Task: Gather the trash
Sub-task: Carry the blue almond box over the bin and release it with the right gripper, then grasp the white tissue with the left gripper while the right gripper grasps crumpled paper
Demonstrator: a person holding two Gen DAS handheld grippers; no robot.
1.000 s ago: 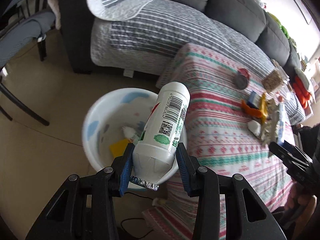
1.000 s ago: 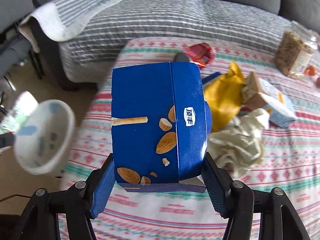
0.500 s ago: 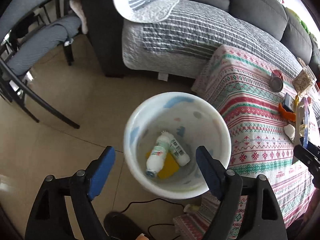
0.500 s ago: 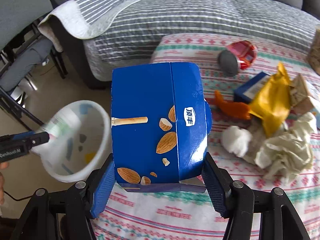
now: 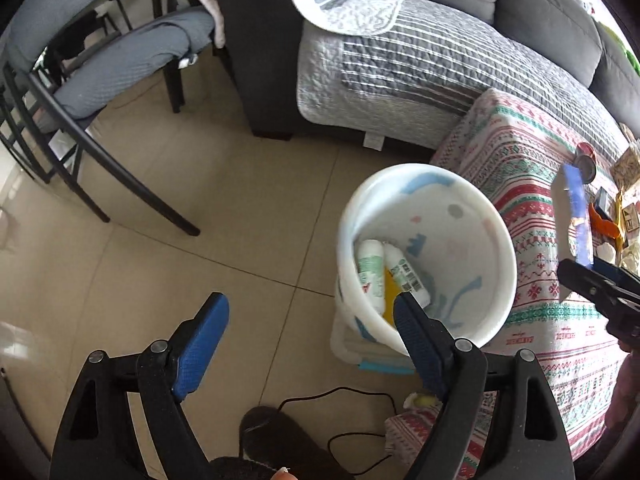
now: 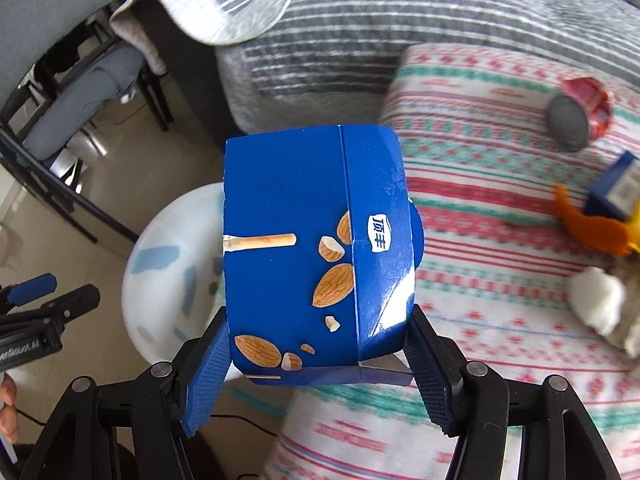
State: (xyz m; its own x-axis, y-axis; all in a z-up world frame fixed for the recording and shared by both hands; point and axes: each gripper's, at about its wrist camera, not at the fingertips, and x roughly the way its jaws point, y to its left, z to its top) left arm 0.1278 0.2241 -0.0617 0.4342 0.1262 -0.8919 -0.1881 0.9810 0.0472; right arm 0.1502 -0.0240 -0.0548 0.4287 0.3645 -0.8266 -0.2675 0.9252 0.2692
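Landmark: the white plastic bin [image 5: 426, 184], round, with pale blue and grey marks, standing on the tiled floor [image 5: 240, 208] against the counter [image 5: 532, 184].

1. Blue carton [image 6: 316, 256], one. Cardboard, boxy, glossy, printed with almonds and a biscuit stick. We see it clamped at its lower end between the two blue ribbed fingers [image 6: 206, 380] of the right gripper [image 6: 316, 376], held up over the counter's edge, partly over the bin's rim.

2. Left gripper [image 5: 308, 344], one. Its jaws have just been opening and now stand wide with nothing between them; we see only floor in the gap. It hangs beside the bin, its right finger overlapping the bin's near rim.

3. White bottles [image 5: 370, 264], two, cylindrical plastic with green labels and a barcode, lying side by side inside the bin, on something flat and yellow [image 5: 390, 296].

4. On the counter beyond the bin: one red can [image 6: 580, 112] on its side, one small blue box [image 6: 618, 188], one orange wrapper [image 6: 592, 228], one crumpled white tissue [image 6: 598, 300]. The counter wears a woven cloth striped red, green and white.

5. Behind the bin: one grey sofa [image 5: 540, 12] under a quilted striped cover [image 5: 400, 64].
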